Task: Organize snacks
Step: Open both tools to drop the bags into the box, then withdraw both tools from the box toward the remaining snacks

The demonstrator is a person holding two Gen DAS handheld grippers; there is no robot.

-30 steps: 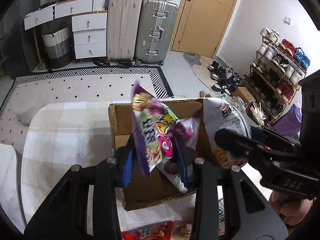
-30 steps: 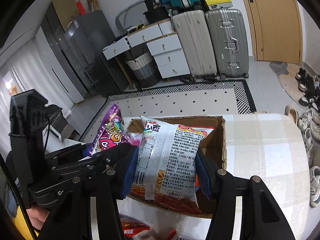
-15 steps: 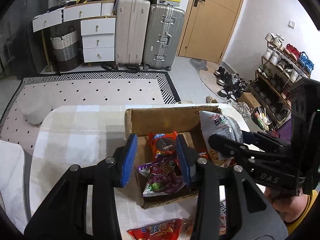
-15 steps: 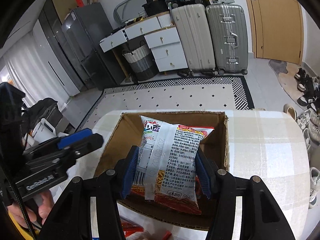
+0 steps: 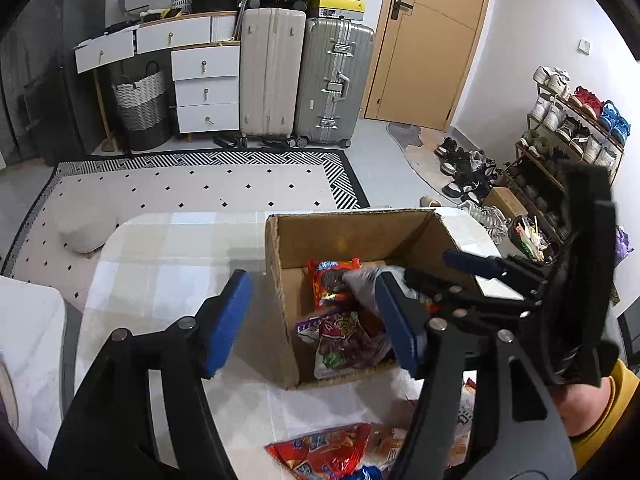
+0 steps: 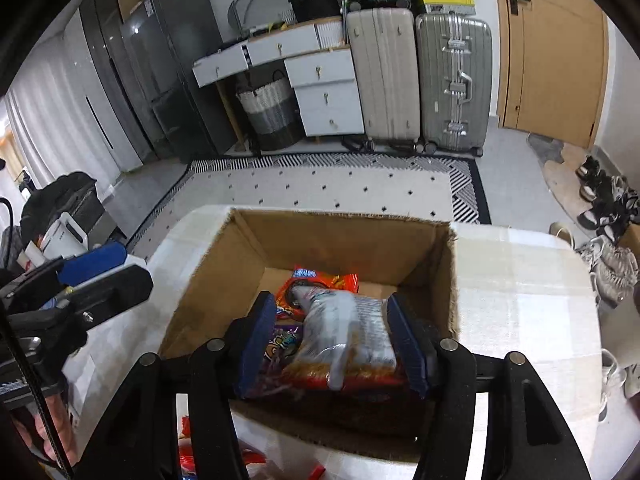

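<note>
While the cardboard box [image 6: 340,240] sits open on the checked tabletop [image 6: 520,300], we see several snack packets lying on its floor: a red-orange packet [image 5: 332,280] toward the far wall, a purple packet [image 5: 344,336] nearer us, and a silver packet [image 6: 344,336] printed with small text resting over them. Our right gripper [image 6: 334,344] reaches down into the box with its blue-padded fingers [image 6: 258,344] spread on either side of the silver packet; the packet looks slumped between the pads, and we cannot tell whether they press on it. Our left gripper [image 5: 316,320] hangs over the box's left wall, its fingers [image 5: 228,320] wide apart and holding nothing, one pad outside the box above the tabletop and the other above the box's inside. Near the front edge of the tabletop, outside the box, lie more red packets [image 5: 320,452]. Beyond the tabletop we see a patterned rug [image 5: 192,188], two upright suitcases [image 5: 304,76], white drawers [image 5: 204,88], a woven basket [image 5: 140,108], a wooden door [image 5: 428,40] and a shoe rack [image 5: 568,128].
</note>
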